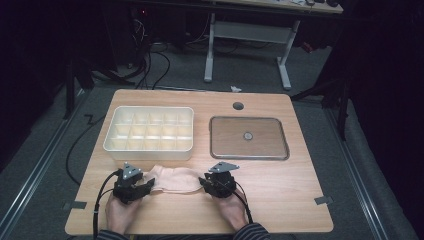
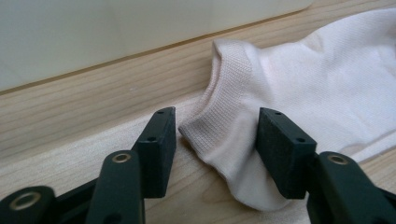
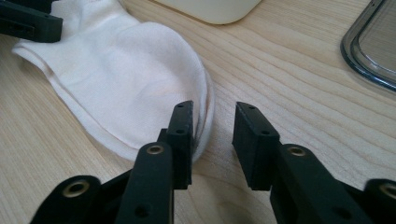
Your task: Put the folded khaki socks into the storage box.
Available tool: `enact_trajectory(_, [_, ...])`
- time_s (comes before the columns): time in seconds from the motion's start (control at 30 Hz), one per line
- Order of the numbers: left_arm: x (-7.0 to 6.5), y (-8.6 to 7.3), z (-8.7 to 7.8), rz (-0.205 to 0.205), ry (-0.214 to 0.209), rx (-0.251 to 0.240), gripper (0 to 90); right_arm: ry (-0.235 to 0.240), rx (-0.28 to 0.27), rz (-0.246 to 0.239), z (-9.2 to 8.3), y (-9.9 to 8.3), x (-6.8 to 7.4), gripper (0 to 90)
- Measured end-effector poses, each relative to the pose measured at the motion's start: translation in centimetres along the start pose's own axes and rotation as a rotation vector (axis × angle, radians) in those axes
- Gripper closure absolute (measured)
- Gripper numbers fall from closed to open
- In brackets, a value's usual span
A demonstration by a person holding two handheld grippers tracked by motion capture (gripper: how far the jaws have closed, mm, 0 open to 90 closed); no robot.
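Left gripper [image 1: 145, 186] at near left, jaws parted wide around ribbed cuff of pale sock [image 1: 175, 179], not clamped. Sock flat on wooden table [image 1: 280, 190], just near of compartment box [image 1: 150, 131]. Right gripper [image 1: 204, 183] at sock's toe end, jaws moderately apart, holding nothing. Clear lid [image 1: 249, 137] far right.

Dim dark surroundings, table evenly lit, close-ups soft
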State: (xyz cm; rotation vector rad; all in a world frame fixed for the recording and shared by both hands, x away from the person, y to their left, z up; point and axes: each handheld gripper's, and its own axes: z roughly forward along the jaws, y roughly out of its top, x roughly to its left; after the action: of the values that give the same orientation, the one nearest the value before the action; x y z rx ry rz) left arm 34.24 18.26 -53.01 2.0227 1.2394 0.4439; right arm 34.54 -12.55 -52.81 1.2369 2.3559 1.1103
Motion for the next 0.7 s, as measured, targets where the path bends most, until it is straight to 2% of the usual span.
enact_trajectory(0.27, [-0.22,0.0,0.06,0.021,-0.02,-0.007,61.6,-0.003,0.017,-0.015,0.13,-0.04,0.21,76.3])
enact_trajectory(0.37, [-0.26,0.01,0.09,0.032,-0.039,-0.011,68.5,0.0,0.018,-0.041,0.27,-0.01,0.33,80.7])
enact_trajectory(0.5, [-0.38,0.03,0.1,0.025,-0.051,-0.009,74.4,-0.002,0.015,-0.065,0.29,-0.04,0.51,84.3])
enact_trajectory(0.63, [-0.44,-0.06,0.1,0.001,-0.06,-0.012,77.7,0.004,0.018,-0.063,0.28,-0.04,0.57,85.9])
enact_trajectory(0.7, [-0.55,-0.13,0.13,0.005,-0.057,-0.022,79.3,0.0,0.008,-0.067,0.3,-0.12,0.62,86.4])
